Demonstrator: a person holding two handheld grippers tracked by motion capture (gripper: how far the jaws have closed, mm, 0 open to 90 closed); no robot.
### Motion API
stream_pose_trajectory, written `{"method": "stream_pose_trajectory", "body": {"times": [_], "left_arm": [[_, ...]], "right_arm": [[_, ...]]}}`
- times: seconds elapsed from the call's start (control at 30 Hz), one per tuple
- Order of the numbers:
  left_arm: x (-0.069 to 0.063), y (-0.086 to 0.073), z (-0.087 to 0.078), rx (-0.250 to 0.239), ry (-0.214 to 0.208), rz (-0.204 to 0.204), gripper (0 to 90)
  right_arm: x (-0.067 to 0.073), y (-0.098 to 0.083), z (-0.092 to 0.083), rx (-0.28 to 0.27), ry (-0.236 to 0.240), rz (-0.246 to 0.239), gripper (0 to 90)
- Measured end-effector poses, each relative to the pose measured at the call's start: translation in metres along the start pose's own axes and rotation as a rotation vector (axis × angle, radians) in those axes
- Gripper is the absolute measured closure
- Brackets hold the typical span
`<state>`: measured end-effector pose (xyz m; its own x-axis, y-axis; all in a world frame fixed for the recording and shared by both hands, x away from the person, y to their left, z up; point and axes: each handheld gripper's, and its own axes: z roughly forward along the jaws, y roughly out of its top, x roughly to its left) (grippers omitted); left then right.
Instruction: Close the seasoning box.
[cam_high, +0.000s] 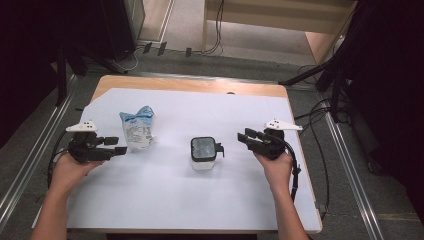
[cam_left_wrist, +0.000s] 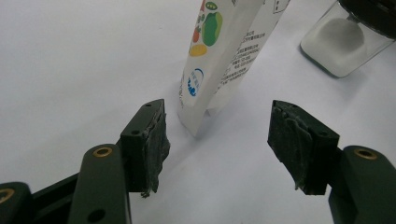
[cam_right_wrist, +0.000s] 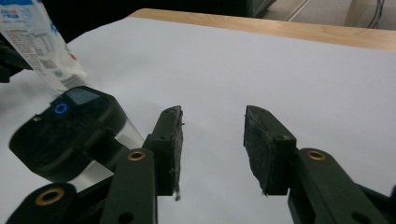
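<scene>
The pouch (cam_high: 138, 129) stands upright, top leaning far-left; the jar (cam_high: 203, 153) stands upright. The left gripper (cam_high: 119, 145) and right gripper (cam_high: 244, 136) both gape, empty.

1. Even overhead light makes my white surface (cam_high: 165, 200) bright, while the room at 9 and 3 o'clock falls dark.
2. Shadows are soft.
3. My right tool (cam_right_wrist: 212, 135) view blurs the jar (cam_right_wrist: 70, 135) at 8 o'clock.

pouch (cam_left_wrist: 219, 60) top cut off by upper edge, jar (cam_left_wrist: 348, 42) cropped at corner, its print too small to read
</scene>
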<state>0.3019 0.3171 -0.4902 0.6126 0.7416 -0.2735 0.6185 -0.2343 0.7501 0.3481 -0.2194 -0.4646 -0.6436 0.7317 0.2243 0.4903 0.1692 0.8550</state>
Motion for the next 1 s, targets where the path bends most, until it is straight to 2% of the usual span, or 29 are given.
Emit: {"method": "stream_pose_trajectory", "body": {"times": [0.23,0.53,0.67,1.0], "left_arm": [[0.003,0.000,0.002,0.004,-0.001,0.000,37.5],[0.007,-0.001,0.005,0.004,0.004,-0.006,37.6],[0.008,-0.001,0.007,0.007,0.001,-0.011,37.6],[0.010,-0.002,0.010,0.015,0.008,-0.008,37.6]], "right_arm": [[-0.010,-0.014,-0.003,0.009,-0.039,0.014,55.8],[-0.020,-0.022,-0.006,0.027,-0.092,0.018,52.8],[-0.022,-0.026,-0.007,0.028,-0.101,0.028,52.7],[-0.027,-0.033,-0.003,0.057,-0.134,0.014,51.5]]}}
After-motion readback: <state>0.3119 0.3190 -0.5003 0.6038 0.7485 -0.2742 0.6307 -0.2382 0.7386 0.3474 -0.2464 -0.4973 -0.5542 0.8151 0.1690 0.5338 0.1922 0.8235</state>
